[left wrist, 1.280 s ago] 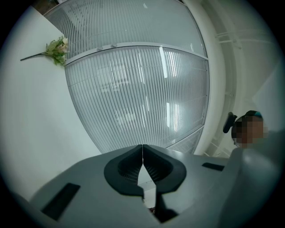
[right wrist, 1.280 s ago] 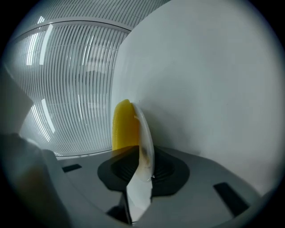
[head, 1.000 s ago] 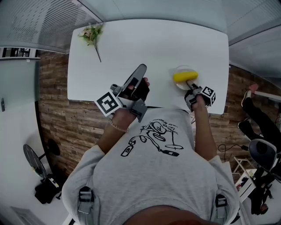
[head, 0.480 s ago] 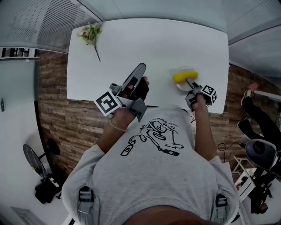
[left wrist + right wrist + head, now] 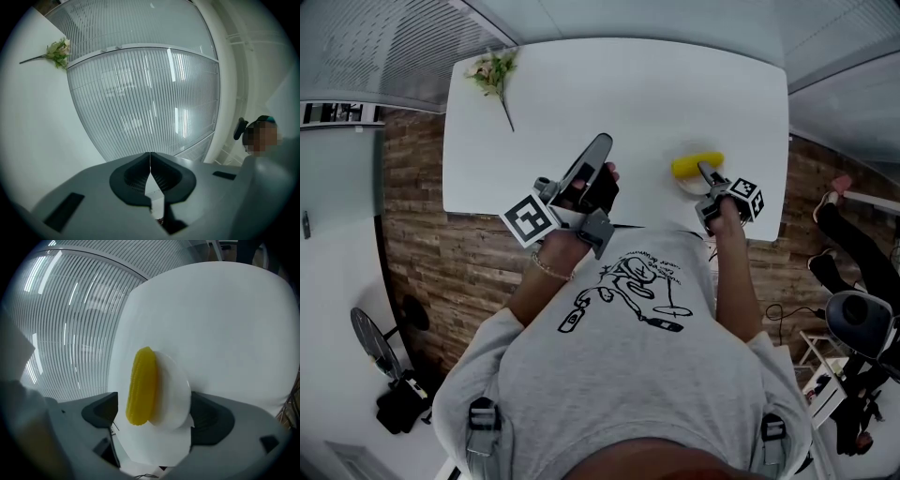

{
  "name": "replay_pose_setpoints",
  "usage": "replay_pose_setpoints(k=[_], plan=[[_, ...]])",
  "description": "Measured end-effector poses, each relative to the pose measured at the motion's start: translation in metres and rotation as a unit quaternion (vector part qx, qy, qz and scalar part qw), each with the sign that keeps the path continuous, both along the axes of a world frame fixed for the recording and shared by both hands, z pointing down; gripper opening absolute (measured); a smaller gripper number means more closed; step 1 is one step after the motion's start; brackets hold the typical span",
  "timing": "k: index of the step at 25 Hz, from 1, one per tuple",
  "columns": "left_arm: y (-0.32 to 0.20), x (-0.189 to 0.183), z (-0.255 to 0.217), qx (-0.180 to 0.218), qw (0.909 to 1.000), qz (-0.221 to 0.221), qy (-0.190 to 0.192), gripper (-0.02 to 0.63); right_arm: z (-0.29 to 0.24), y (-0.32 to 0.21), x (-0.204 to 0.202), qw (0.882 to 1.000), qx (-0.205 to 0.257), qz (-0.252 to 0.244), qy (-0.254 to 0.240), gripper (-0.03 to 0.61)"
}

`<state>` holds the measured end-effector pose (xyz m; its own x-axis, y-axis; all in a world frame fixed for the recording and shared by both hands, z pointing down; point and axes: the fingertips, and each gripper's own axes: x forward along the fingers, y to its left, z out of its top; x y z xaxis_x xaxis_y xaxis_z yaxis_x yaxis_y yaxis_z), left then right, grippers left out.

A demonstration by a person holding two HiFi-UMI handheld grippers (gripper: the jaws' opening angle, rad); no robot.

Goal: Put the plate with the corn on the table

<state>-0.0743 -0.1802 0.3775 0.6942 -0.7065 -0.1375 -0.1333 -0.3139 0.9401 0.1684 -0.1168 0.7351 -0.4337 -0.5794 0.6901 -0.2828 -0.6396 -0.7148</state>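
A yellow corn cob [image 5: 697, 166] lies on a small white plate [image 5: 686, 183], which rests on the white table [image 5: 619, 94] near its front right edge. My right gripper [image 5: 705, 178] points down at the plate's near side. In the right gripper view the corn [image 5: 142, 385] and plate [image 5: 176, 397] sit between the dark pads [image 5: 101, 412]. The right gripper [image 5: 157, 411] is open: its jaws have just been opening and neither pad presses on the plate. My left gripper [image 5: 598, 150] is shut and empty over the table's front edge; in its own view the left gripper [image 5: 150, 161] faces a ribbed wall.
A flower sprig [image 5: 495, 73] lies at the table's far left corner, and the flower sprig [image 5: 56, 50] also shows in the left gripper view. Wood-pattern floor borders the table on both sides. A ribbed wall panel stands beyond the table.
The right gripper has shifted slightly at the plate and its fingers have spread. The plate with the corn stays where it was on the table. The left gripper has not moved.
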Motion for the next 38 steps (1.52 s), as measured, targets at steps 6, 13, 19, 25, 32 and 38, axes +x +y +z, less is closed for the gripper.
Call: replay_pose_setpoints(k=[6, 13, 19, 25, 32, 38], plan=[[-0.002, 0.000, 0.005, -0.004, 1.0000, -0.001, -0.002, 0.021, 0.001, 0.006, 0.001, 1.000, -0.001, -0.005, 0.003, 0.456], [0.000, 0.010, 0.010, -0.006, 1.0000, 0.007, -0.001, 0.021, 0.002, 0.019, 0.014, 1.000, -0.004, 0.001, 0.009, 0.442], [0.003, 0.023, 0.017, -0.001, 0.9997, 0.010, -0.024, 0.021, -0.036, 0.011, 0.021, 0.992, 0.085, -0.068, 0.063, 0.281], [0.005, 0.027, 0.030, 0.014, 0.9968, 0.014, -0.077, 0.021, -0.107, -0.008, 0.004, 0.942, 0.222, -0.183, 0.170, 0.063], [0.012, 0.041, 0.032, 0.055, 0.9856, 0.024, -0.158, 0.021, -0.187, -0.018, -0.007, 0.859, 0.321, -0.272, 0.291, 0.011], [0.015, 0.046, 0.020, 0.111, 0.9686, 0.019, -0.222, 0.021, -0.254, -0.023, -0.015, 0.782, 0.384, -0.308, 0.382, 0.009]])
